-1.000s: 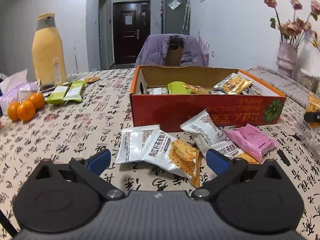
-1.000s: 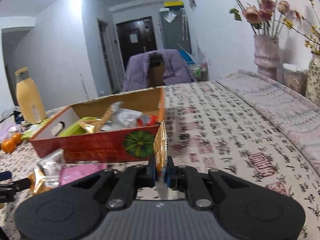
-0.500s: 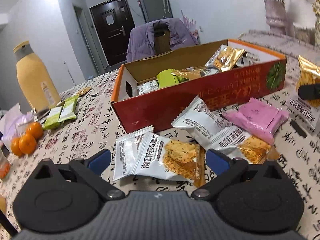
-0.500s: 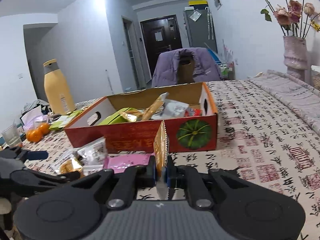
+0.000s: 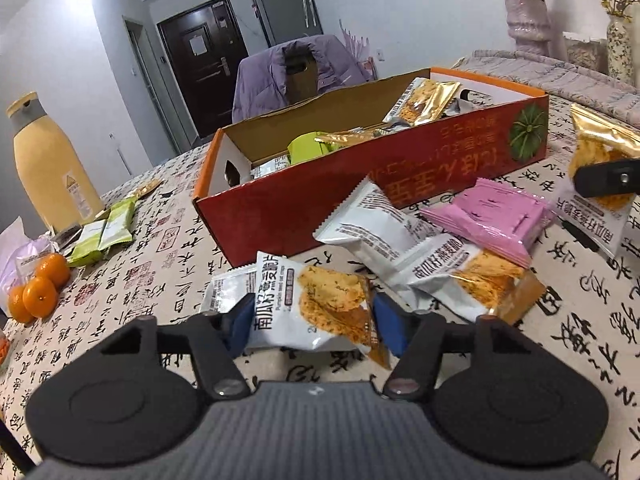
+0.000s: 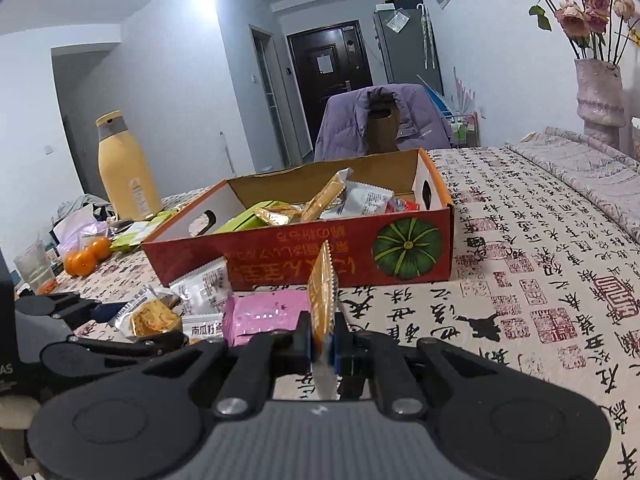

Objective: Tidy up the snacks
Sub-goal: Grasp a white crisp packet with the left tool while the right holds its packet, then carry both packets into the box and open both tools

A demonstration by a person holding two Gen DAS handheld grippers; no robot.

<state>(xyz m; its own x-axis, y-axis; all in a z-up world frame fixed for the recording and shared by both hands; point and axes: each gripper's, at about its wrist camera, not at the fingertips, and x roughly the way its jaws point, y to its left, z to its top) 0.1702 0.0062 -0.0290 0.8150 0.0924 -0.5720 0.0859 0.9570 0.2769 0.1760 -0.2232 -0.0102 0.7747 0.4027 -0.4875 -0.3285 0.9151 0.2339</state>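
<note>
A white crisp packet [image 5: 316, 304] lies on the patterned tablecloth between the blue pads of my left gripper [image 5: 314, 326]. The jaws are closing and the pads touch its two side edges. Behind it lie two more white packets [image 5: 368, 220] [image 5: 452, 276] and a pink packet [image 5: 496, 216], in front of the red cardboard box [image 5: 360, 188] that holds several snacks. My right gripper [image 6: 322, 344] is shut on a gold packet [image 6: 322, 296], held upright and edge-on before the box [image 6: 300, 268]. In the left wrist view that gold packet [image 5: 600, 148] shows at the right edge.
A tall yellow bottle [image 5: 48, 160], oranges [image 5: 40, 288] and green packets [image 5: 104, 232] sit at the left. A glass cup [image 6: 34, 268] stands near the oranges. Vases [image 5: 524, 12] stand at the far right, and a chair with a purple jacket [image 5: 296, 68] is behind the table.
The left jaws have come in from wide apart onto the white crisp packet, and that gripper rolled. The right gripper swung left with the gold packet, bringing the box in front.
</note>
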